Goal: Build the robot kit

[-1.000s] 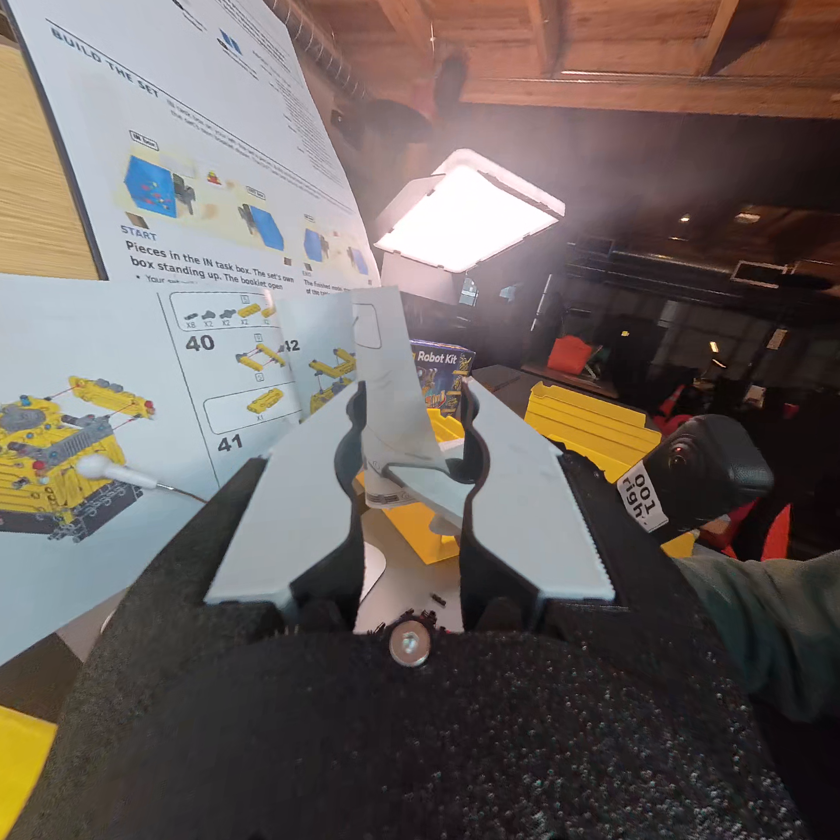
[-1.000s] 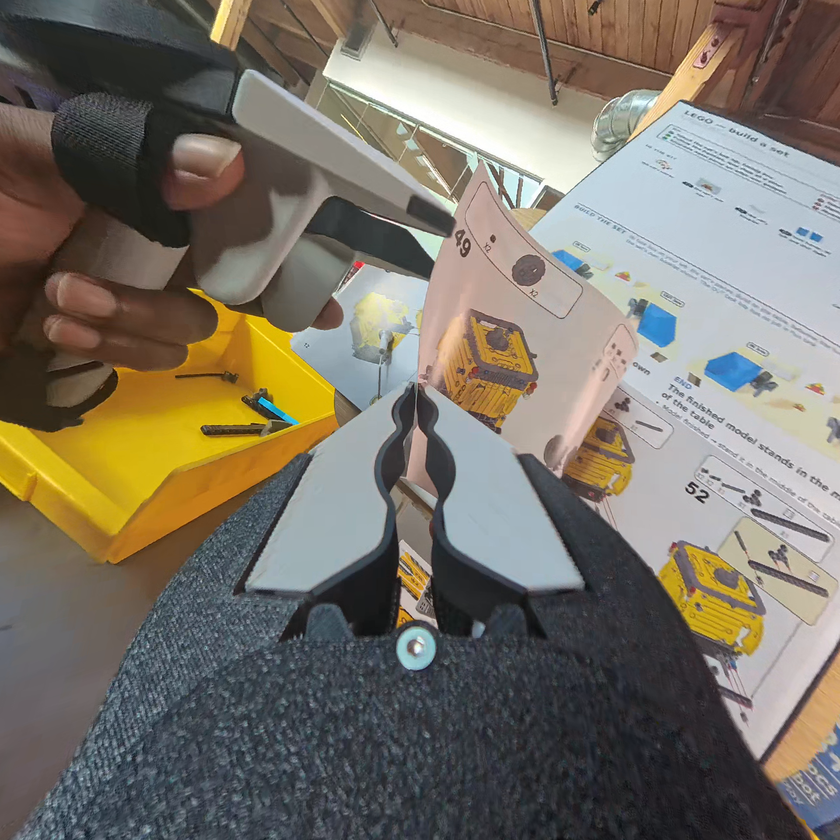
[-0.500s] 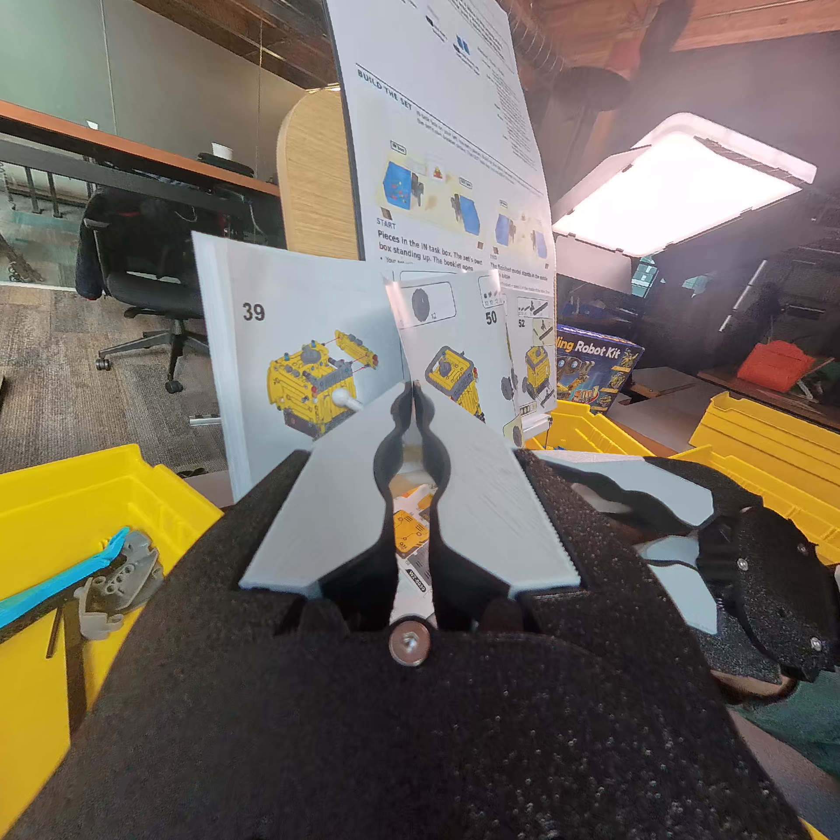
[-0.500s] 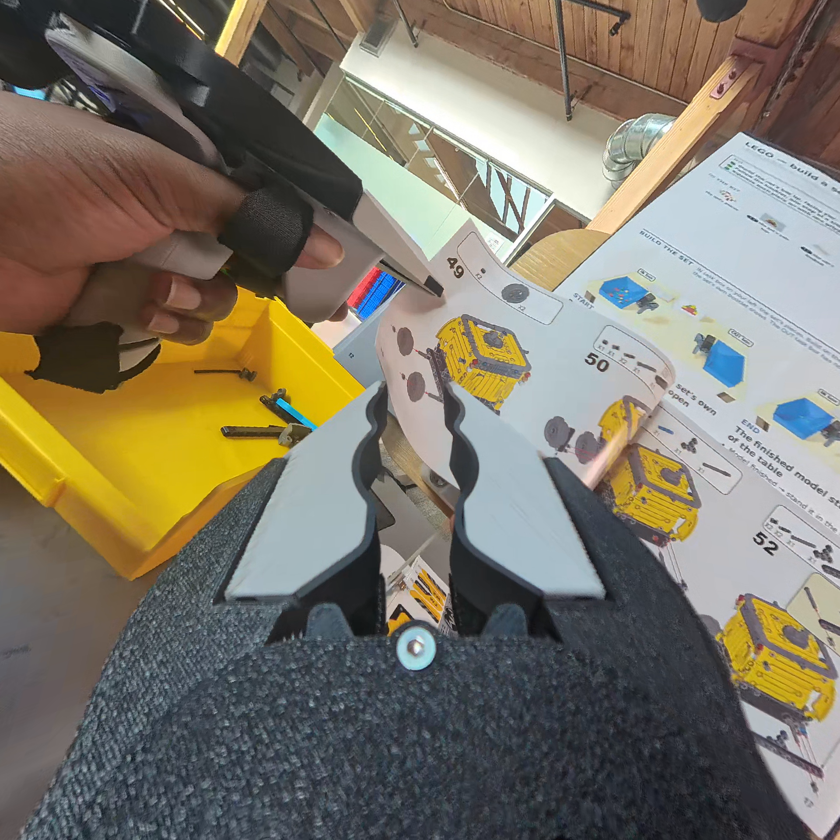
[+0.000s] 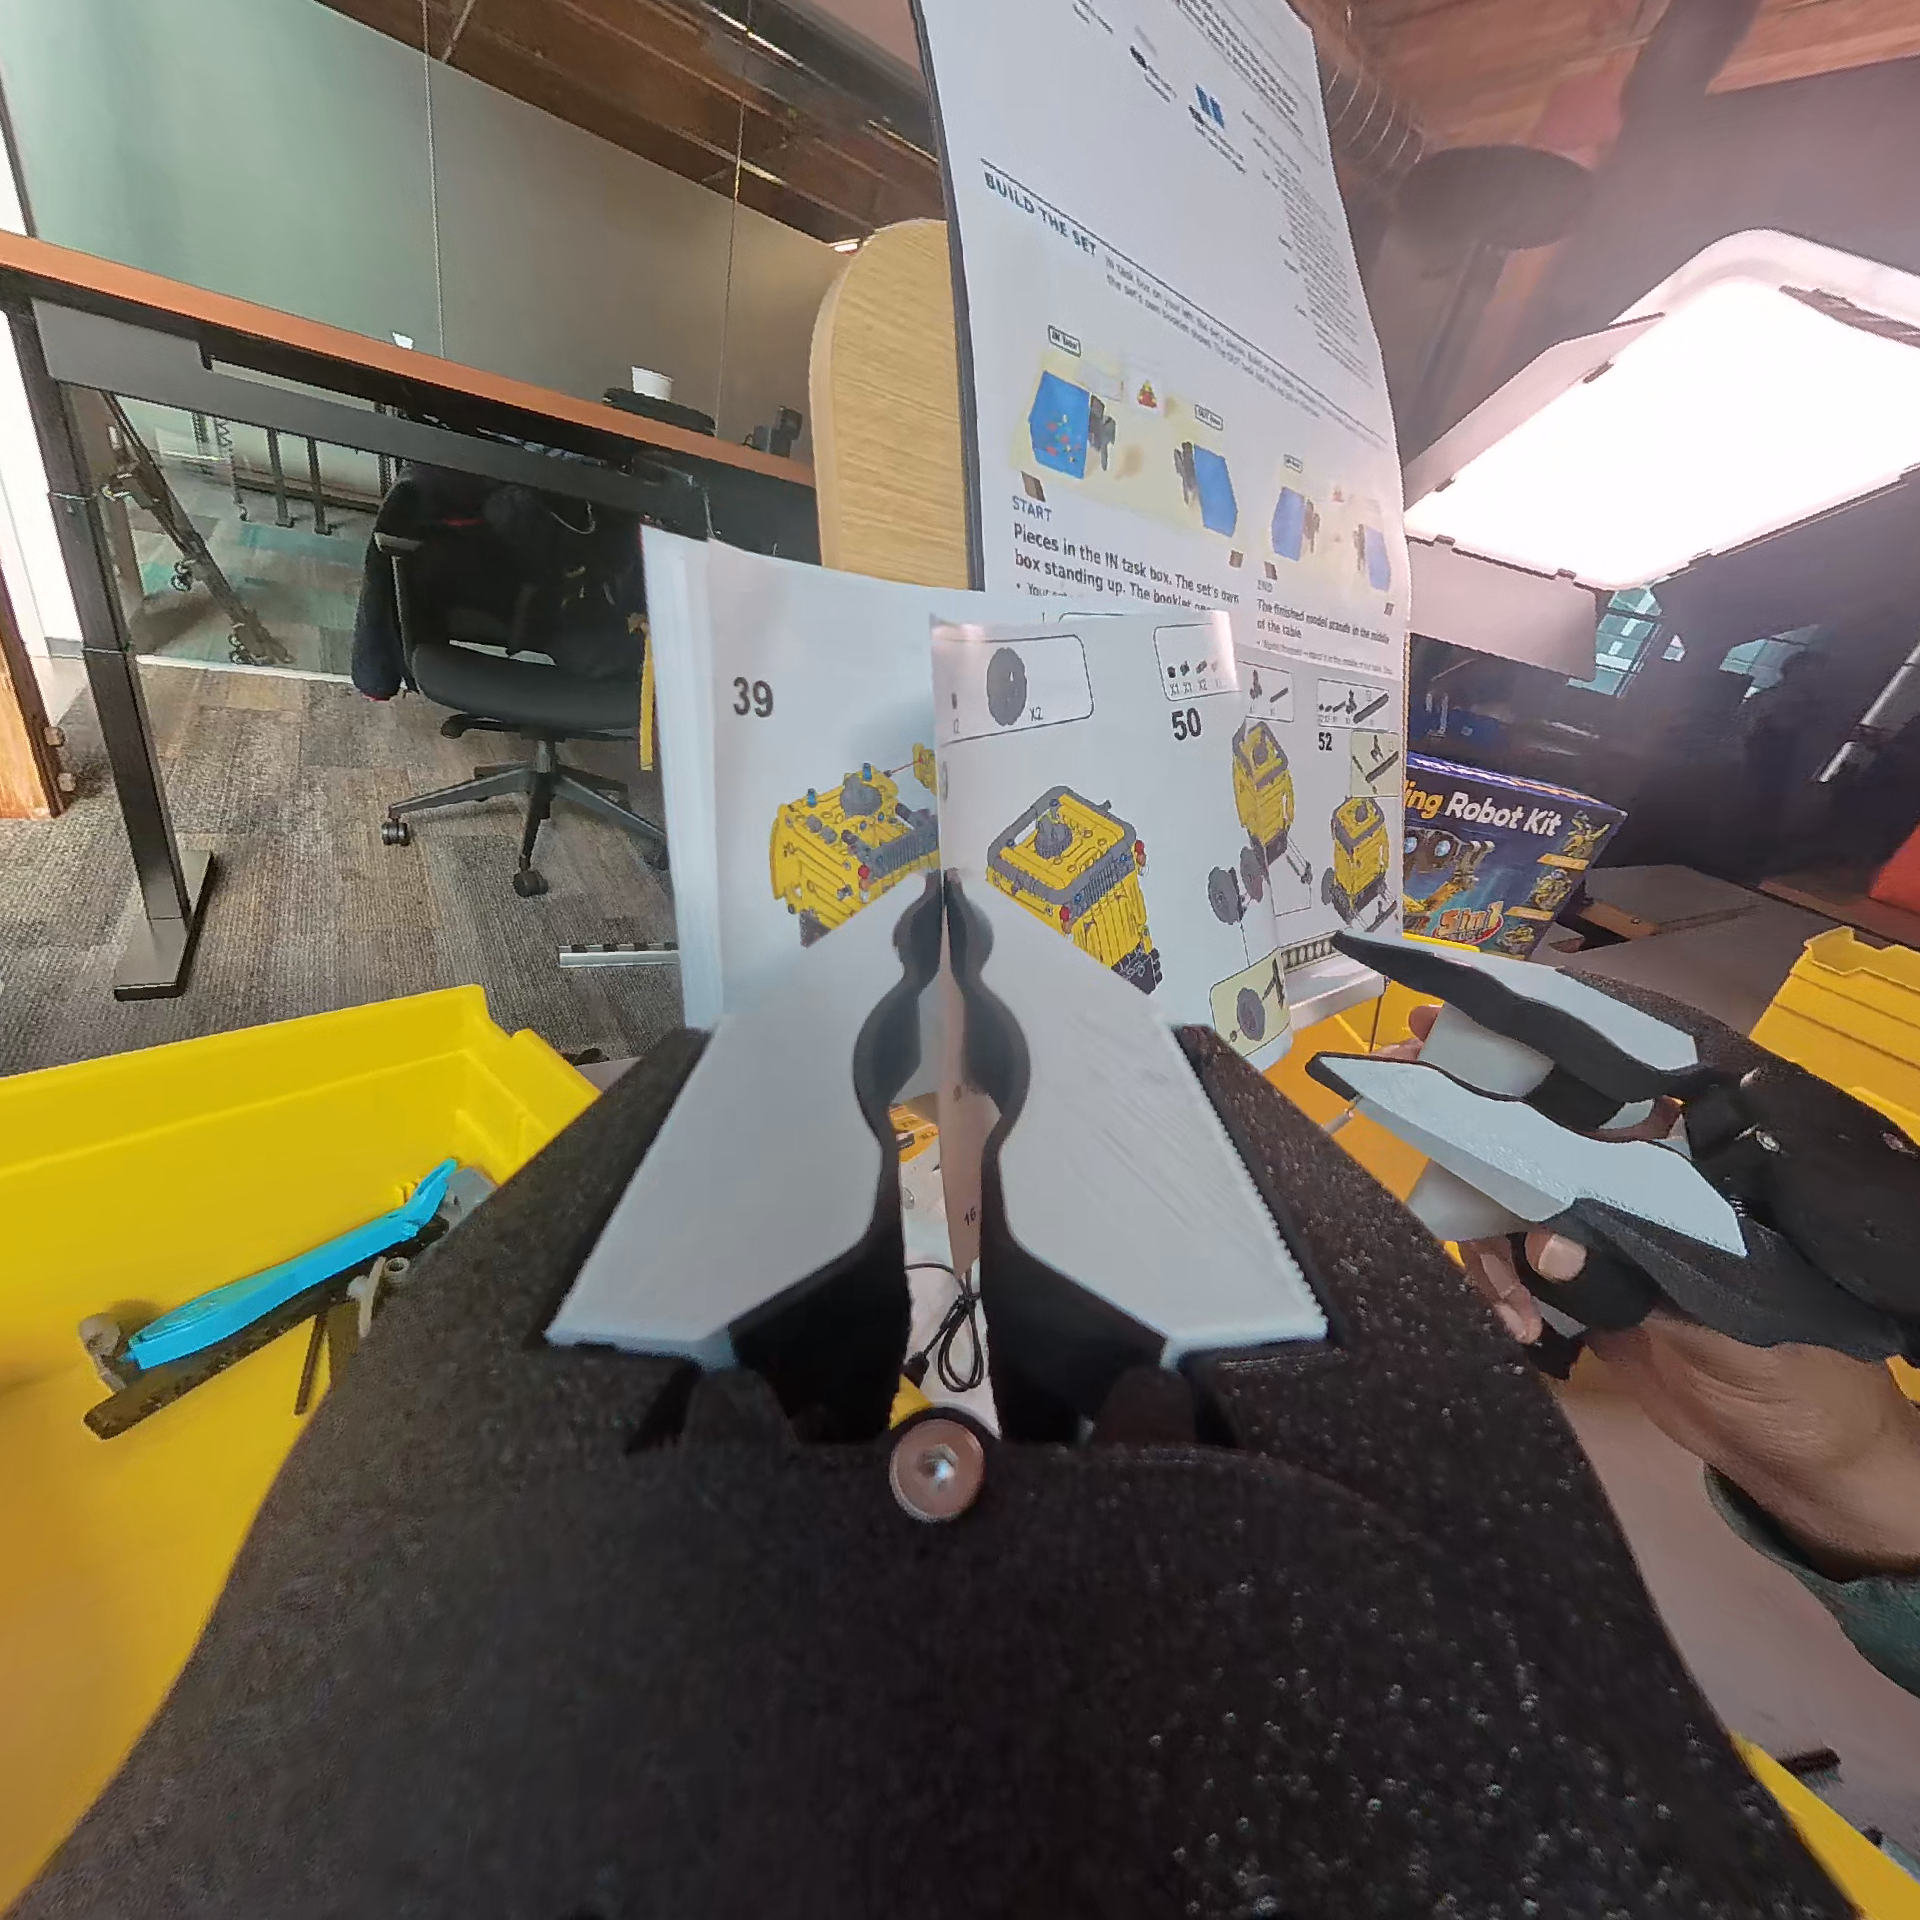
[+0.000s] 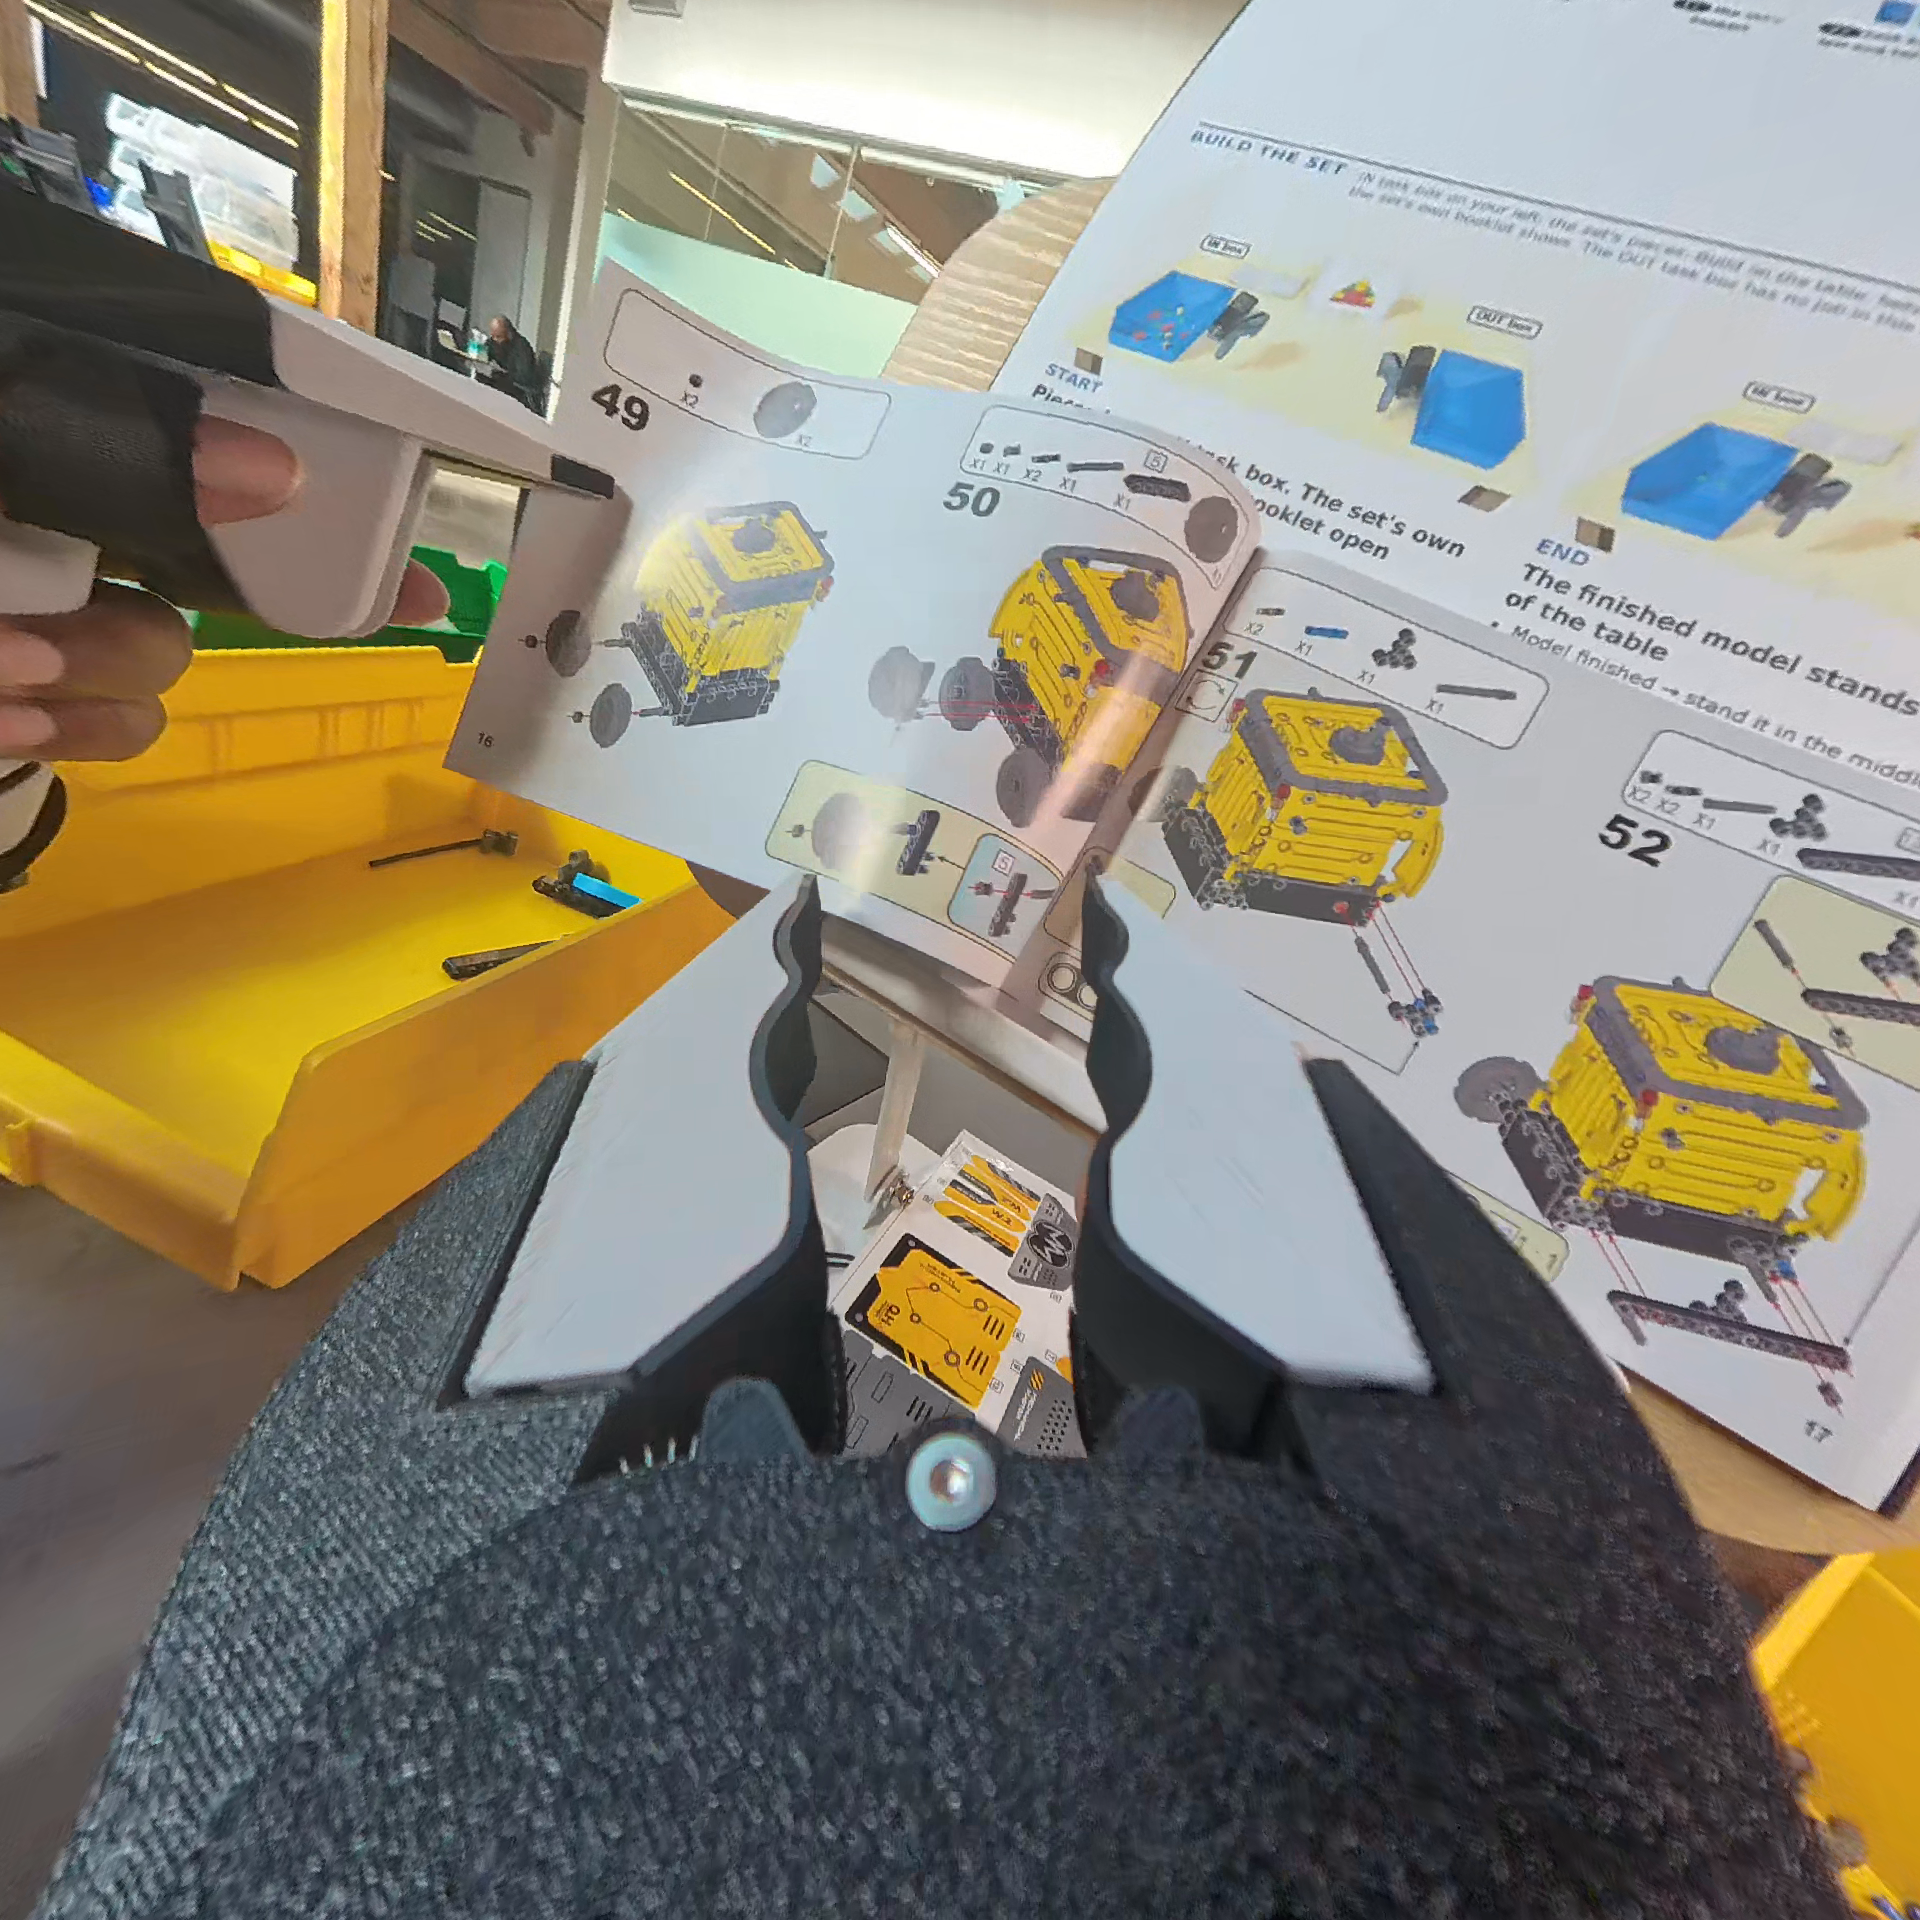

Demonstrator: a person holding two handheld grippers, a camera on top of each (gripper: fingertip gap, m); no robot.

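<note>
Left gripper (image 5: 943, 904) pinched shut on the edge of a loose page (image 5: 1081, 790) of an instruction booklet (image 6: 1195, 665), page standing upright and seen nearly edge-on between the fingers in the left wrist view. Right gripper (image 6: 945, 904) wide open, holding nothing, poised just below the booklet's lower edge. From the right wrist view only: the page's full printed face with yellow model drawings, a sticker sheet (image 6: 956, 1309) on the table below the jaws, the left gripper's tip clamping the page's outer edge. From the left wrist view only: a blue tool (image 5: 291, 1278) in the yellow bin (image 5: 260, 1081), a dark kit box (image 5: 1496, 862) behind, an office chair (image 5: 520, 665), the bright lamp panel (image 5: 1683, 426). Large instruction poster (image 5: 1174, 343) behind the booklet in both.
</note>
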